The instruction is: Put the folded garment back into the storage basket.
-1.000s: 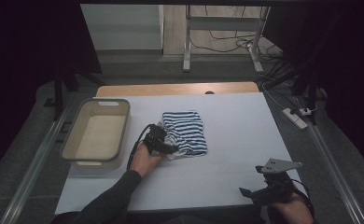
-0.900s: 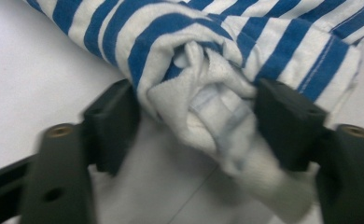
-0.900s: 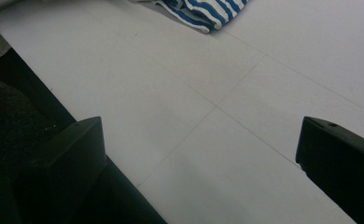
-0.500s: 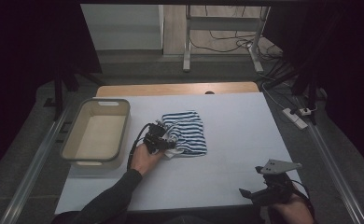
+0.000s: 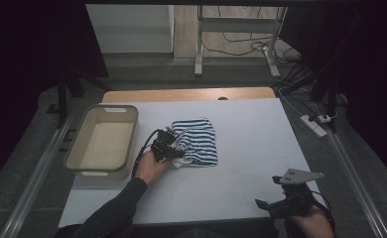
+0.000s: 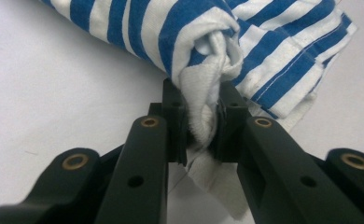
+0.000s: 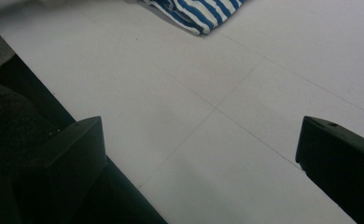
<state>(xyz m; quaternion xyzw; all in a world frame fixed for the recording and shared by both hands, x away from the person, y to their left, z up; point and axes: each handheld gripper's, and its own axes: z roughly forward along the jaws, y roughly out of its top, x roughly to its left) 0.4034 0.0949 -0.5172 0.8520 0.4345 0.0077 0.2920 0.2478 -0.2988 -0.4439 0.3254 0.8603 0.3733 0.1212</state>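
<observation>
A blue-and-white striped cloth (image 5: 197,140) lies folded on the white table (image 5: 251,129), a little left of centre. My left gripper (image 5: 170,148) sits at the cloth's left edge, and its jaws have just closed. In the left gripper view the striped cloth (image 6: 273,56) has a bunched fold pinched between the two black pads of my left gripper (image 6: 203,126). My right gripper (image 5: 266,204) rests low at the table's near right edge, far from the cloth. In the right gripper view its jaws stand wide apart over bare table, with a corner of the striped cloth (image 7: 194,11) at the top.
A beige plastic bin (image 5: 82,153) stands on the table's left side, beside the left hand. A wooden board (image 5: 191,94) borders the table's far edge. Cables and a power strip (image 5: 314,125) lie on the floor to the right.
The left gripper's jaws have closed on the cloth's left edge, bunching a fold between them. Both hands stay where they were.
</observation>
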